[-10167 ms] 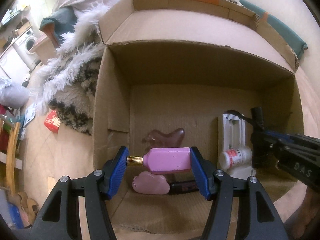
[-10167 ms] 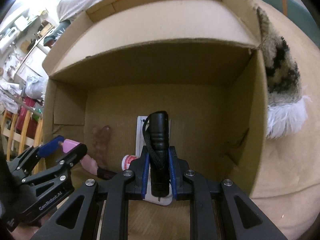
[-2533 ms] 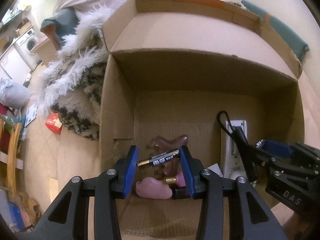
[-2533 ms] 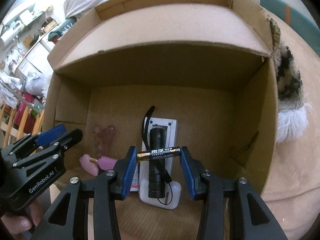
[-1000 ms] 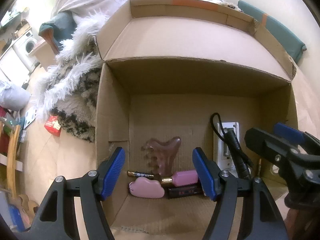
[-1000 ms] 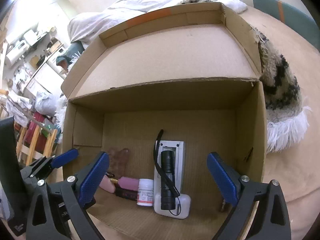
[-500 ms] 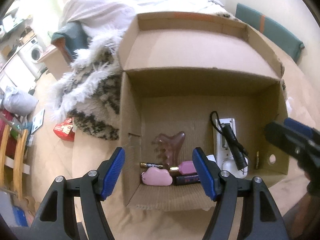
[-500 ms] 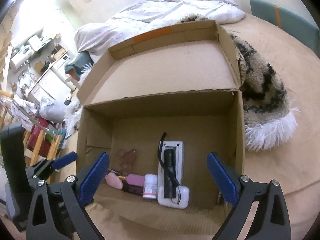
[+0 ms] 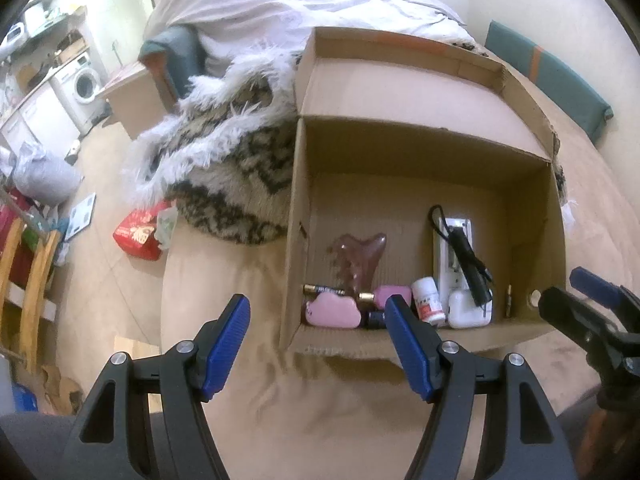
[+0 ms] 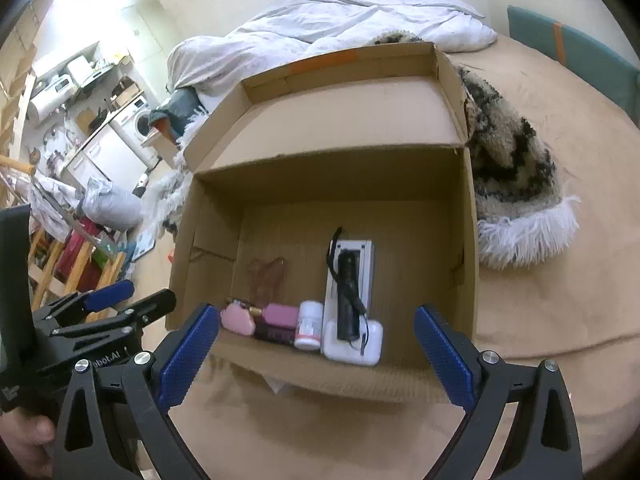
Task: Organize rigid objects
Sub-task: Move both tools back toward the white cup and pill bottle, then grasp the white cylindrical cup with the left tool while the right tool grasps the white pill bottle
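An open cardboard box (image 9: pixel 516 200) (image 10: pixel 468 216) lies on a tan bed. Along its near wall sit a pink cloud-shaped piece (image 9: pixel 334 314) (image 10: pixel 237 319), a pink bottle (image 9: pixel 394 293) (image 10: pixel 282 314), a brown comb-like piece (image 9: pixel 358 256), a battery (image 9: pixel 323 290), a white pill bottle (image 9: pixel 429 299) (image 10: pixel 309 325), and a black flashlight (image 9: pixel 468 262) (image 10: pixel 347 300) on a white device (image 10: pixel 354 344). A second battery (image 9: pixel 509 300) lies by the right wall. My left gripper (image 9: pixel 318 342) and right gripper (image 10: pixel 318 354) are both open, empty, and held back in front of the box.
A furry patterned rug (image 9: pixel 236 160) (image 10: pixel 516 168) lies behind and beside the box. A white duvet (image 10: pixel 344 20) is at the back. A red packet (image 9: pixel 138 234) lies on the floor left of the bed. A wooden rack (image 9: pixel 28 280) stands at far left.
Both grippers let go of their batteries in the box, opened, and have pulled back and up from it. The box now looks smaller and farther away.
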`<state>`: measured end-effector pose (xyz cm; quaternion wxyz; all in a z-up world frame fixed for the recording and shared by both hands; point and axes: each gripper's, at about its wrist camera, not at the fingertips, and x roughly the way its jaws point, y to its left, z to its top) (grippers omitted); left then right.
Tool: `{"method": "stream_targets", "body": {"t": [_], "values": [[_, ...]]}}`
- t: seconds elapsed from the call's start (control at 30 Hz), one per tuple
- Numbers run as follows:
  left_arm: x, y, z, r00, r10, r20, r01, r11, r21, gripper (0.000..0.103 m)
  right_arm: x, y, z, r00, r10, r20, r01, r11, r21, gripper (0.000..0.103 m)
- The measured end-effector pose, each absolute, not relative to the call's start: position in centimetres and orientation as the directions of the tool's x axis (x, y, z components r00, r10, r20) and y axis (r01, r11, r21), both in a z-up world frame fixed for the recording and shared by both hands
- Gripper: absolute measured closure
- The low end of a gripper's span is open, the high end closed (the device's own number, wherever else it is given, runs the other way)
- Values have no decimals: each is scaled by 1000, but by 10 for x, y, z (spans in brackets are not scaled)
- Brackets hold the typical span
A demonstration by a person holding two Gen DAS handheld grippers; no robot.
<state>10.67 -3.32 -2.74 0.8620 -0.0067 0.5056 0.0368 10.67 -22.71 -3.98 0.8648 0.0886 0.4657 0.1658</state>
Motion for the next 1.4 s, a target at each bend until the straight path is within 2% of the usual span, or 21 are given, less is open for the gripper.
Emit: {"method": "stream_targets", "body": {"t": [0.5,0.67,0.73,0.97,1.07,1.17,1.4], "values": [[86,-16,-59,421,52,-906,-129,992,-3,36,80,-233,-72,411,341,-845,-218,937,272,0],[86,-13,-71,380,67,-923,-136,991,16,36,86,-228,-93,274,465,-842,-202,884,422,0],[86,-10,-72,371,64,-926,-150,989,8,36,87,-225,-99,256,464,-848,-195,884,425,0],[91,5,-78,342,53,-938,-219,975,-25,36,99,-228,-125,197,394,-898,-125,918,375,0],[95,13,-80,325,36,-945,-260,964,-53,36,106,-233,-142,162,305,-938,-80,952,296,0],[97,17,-82,313,11,-950,-281,956,-81,36,109,-229,-159,121,208,-971,-94,976,198,0],[97,2,-87,291,19,-956,-234,971,-52,36,116,-208,-173,105,172,-979,-144,977,156,0]]}}
